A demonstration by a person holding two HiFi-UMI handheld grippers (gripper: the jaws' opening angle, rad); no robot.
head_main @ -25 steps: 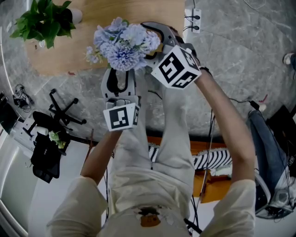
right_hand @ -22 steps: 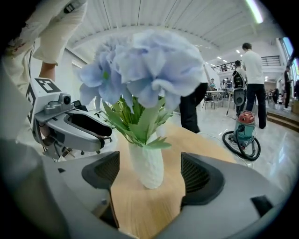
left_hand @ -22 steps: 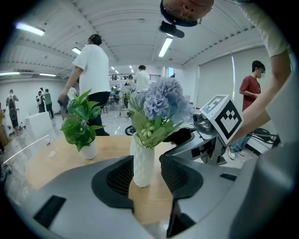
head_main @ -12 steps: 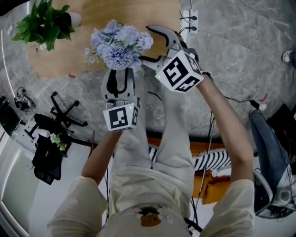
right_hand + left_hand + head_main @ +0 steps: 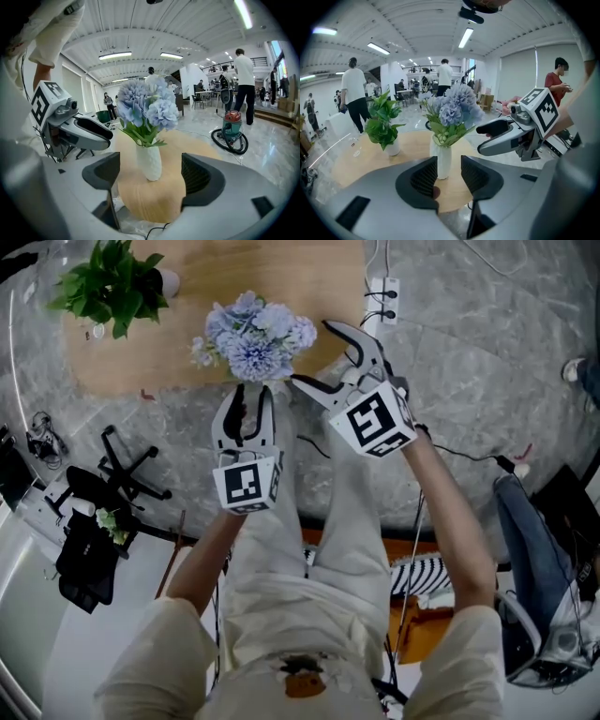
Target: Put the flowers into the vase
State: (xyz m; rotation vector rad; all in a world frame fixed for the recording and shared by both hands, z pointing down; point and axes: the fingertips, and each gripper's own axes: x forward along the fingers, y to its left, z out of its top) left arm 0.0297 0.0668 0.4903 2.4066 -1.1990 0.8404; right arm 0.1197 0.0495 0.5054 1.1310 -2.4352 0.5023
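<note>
in the head view the flowers (image 5: pixel 251 334) hide the vase (image 5: pixel 444 164); the table (image 5: pixel 319 277) runs off the top edge.

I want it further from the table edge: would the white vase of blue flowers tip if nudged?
Probably top-heavy: the narrow white textured vase carries a blue flower bunch far wider than its base, so a high nudge might tip it. It looks like glazed ceramic, so likely rigid and breakable.

Table (image 5: pixel 319 277): light wood with a rounded edge, standing on the floor.
Vase (image 5: pixel 443 161): white, upright near the table's edge, holding blue flowers (image 5: pixel 253 334).
Potted plant (image 5: pixel 112 287): green, in a white pot, well apart from the vase.
Floor (image 5: pixel 487 352): grey marble; a power strip (image 5: pixel 382 292) lies just beside the table.
</note>
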